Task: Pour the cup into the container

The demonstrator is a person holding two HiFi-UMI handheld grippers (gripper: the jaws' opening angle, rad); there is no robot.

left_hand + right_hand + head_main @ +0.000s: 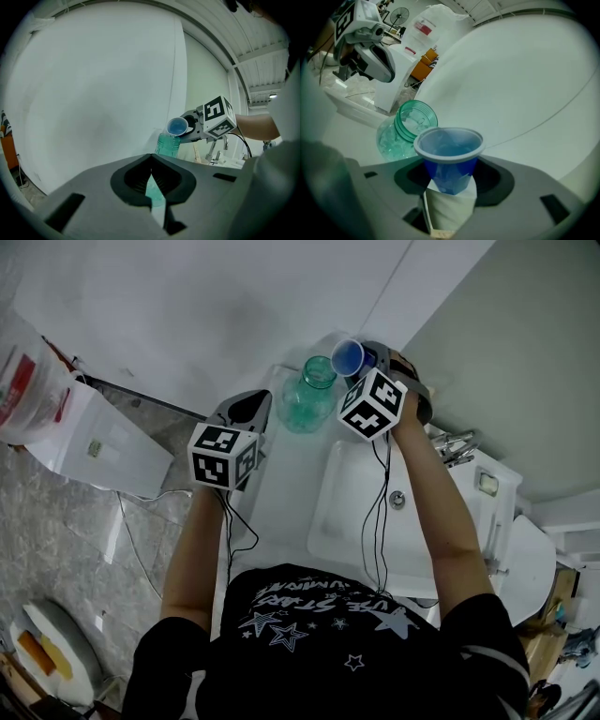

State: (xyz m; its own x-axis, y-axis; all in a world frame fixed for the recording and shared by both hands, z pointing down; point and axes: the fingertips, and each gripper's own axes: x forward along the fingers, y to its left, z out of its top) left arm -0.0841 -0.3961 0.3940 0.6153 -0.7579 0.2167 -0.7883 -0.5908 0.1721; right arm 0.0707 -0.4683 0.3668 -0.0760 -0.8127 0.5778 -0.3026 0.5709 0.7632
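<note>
2 tools are up. The right tool (450, 180) is clamped on the blue cup (449, 152), which is tipped just above the mouth of the green jar (405, 129) on the white bench (281, 507). The left tool (151, 169) hangs near the jar, jaws together and empty. I judge the pour is beginning. Next, the cup needs more tilt, lip kept over the mouth. Only the left gripper view shows cup above jar side-on. Only the head view shows the sink (370, 517).
</note>
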